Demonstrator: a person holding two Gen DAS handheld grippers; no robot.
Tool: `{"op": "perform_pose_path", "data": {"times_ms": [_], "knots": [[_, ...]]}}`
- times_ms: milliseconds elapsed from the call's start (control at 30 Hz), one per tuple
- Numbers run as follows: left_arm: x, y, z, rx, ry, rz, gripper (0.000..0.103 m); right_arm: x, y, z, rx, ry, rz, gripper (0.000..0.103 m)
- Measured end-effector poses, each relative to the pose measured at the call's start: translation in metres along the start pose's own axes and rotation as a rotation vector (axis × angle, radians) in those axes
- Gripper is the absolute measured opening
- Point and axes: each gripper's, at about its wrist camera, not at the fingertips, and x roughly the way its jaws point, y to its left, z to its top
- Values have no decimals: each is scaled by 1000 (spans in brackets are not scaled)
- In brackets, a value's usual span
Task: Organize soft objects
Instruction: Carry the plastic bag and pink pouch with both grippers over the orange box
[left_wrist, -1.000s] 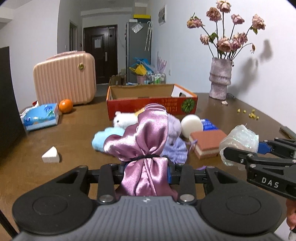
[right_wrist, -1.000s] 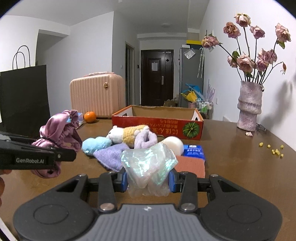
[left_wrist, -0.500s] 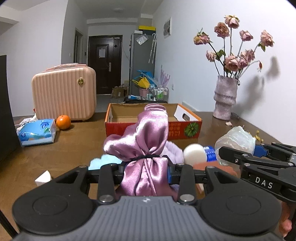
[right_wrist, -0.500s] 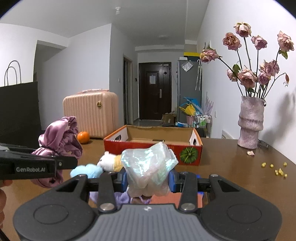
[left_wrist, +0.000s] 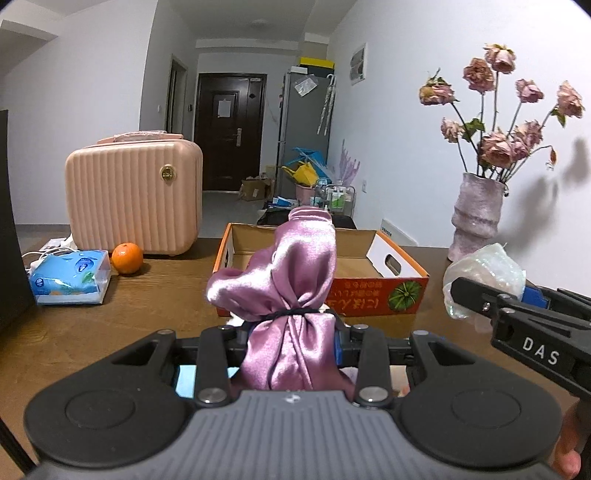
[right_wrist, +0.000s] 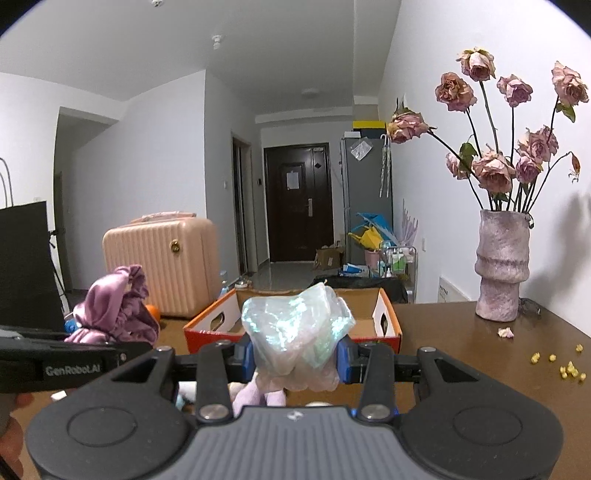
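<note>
Purple satin pouch (left_wrist: 291, 295) is clamped between the left gripper (left_wrist: 291, 341) fingers, tied neck right at the pads and the puffy top sticking up ahead of them, while the right gripper (right_wrist: 295, 356) is squeezed on the iridescent plastic bag (right_wrist: 295, 328) the same way. What changed over the last second: both got lifted well up off the table and carried forward, so the pile of plush stuff that used to fill the view ahead of the fingers has dropped below them, and only a lilac scrap peeks out under the right fingers. The open cardboard box (left_wrist: 388, 258) now sits straight beyond both sets of fingertips, so I'd guess both items are about to go in; nothing's released yet and what shows of the box floor looks bare. Count: two grippers, two soft things held (one each), one box, one pink suitcase (left_wrist: 135, 195) off left of the left fingers, one orange (left_wrist: 127, 258), one tissue pack (left_wrist: 70, 277), one vase of dried roses (right_wrist: 502, 266) right of the right fingers.
</note>
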Motion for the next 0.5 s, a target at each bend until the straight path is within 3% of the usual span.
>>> {"op": "perform_pose_path", "data": {"times_ms": [500], "knots": [[57, -5, 37, -34, -15, 28, 36, 63, -18, 30, -4, -11, -8, 40]]}}
